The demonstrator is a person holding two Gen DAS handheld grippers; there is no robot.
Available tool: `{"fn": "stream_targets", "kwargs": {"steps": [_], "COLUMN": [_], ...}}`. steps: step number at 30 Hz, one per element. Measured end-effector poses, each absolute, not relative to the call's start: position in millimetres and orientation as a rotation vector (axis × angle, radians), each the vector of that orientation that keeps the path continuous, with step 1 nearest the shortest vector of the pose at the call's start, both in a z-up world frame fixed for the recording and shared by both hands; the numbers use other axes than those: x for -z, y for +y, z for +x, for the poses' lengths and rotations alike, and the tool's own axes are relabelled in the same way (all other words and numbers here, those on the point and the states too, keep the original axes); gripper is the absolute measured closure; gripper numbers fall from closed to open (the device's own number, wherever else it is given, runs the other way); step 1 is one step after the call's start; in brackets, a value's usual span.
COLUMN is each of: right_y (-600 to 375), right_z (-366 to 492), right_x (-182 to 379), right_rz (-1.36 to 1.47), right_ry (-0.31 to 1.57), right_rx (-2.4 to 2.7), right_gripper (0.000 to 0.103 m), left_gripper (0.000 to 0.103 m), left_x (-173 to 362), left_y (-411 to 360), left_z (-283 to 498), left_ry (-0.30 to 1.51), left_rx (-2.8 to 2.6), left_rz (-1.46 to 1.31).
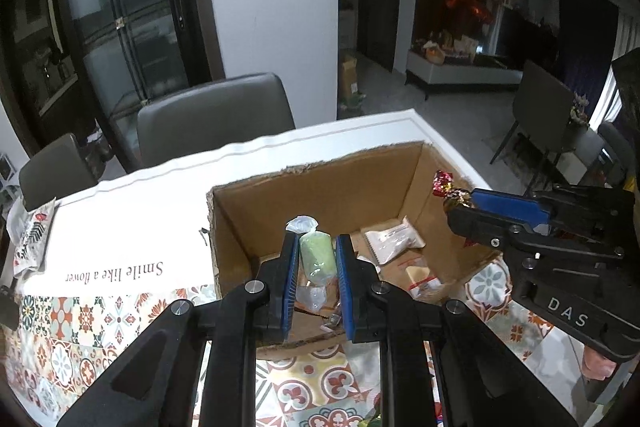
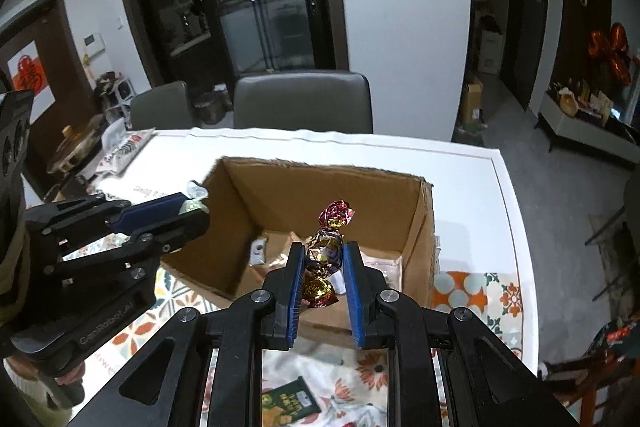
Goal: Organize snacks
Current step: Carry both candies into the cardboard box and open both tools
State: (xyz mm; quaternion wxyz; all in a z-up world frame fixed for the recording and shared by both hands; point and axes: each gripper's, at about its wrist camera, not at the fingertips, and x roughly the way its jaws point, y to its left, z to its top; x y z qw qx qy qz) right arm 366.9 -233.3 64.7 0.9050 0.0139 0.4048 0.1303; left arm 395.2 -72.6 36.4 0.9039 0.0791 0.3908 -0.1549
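Nearest the left wrist lens, the left gripper (image 1: 317, 259) with its black arms and blue-padded fingers pinches a pale green sweet in a clear twisted wrapper (image 1: 316, 259), held above the near edge of the open brown cardboard box (image 1: 320, 195). Seen from the right wrist, that same gripper (image 2: 192, 209) carries the lettering "GenRobot.AI" on its body. The right gripper (image 2: 324, 259) is clamped on a candy in crinkled red-and-gold foil (image 2: 326, 251), also over the box's near wall; in the left view its black housing (image 1: 460, 203) reads "DAS". Inside the box lie a white flat sachet (image 1: 394, 239) and a clear packet with a red-printed label (image 1: 424, 281), their print too small to read. The box sits on a white table (image 1: 360, 135) with a cloth patterned in orange and teal tiles (image 1: 80, 331), whose white band reads "Smile like a flower". A dark green packet with yellow print (image 2: 290, 401) lies on the cloth just before the box.
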Motion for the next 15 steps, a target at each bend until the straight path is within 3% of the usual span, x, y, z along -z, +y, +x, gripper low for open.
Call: {"fn": "stream_targets", "kwargs": {"steps": [10,13,14,15], "right_y": [-231.1,-230.3,-230.6,-231.1], "right_z": [383.1,382.8,381.6,380.0], "right_x": [-45.9,-41.7,-40.4,-39.9], "right_rz": [0.016,-0.003,-0.014,-0.020], "right_ry": [0.892,0.899,0.900,0.894], "right_rx": [-0.240,-0.221,-0.206,-0.193], "right_gripper": [0.082,0.078,0.072,0.059], "left_gripper": [0.083,0.057,0.053,0.053], "left_x": [-13.6,-13.5,-14.8,-16.7], "left_y": [-74.4,-75.8,-75.4,-74.7], "left_z": [416.5,411.4,407.4,401.8], "left_ry": [0.893,0.879,0.861,0.841], "left_rx": [0.298,0.271,0.259,0.247], "left_rz": [0.169,0.211,0.224,0.236]}}
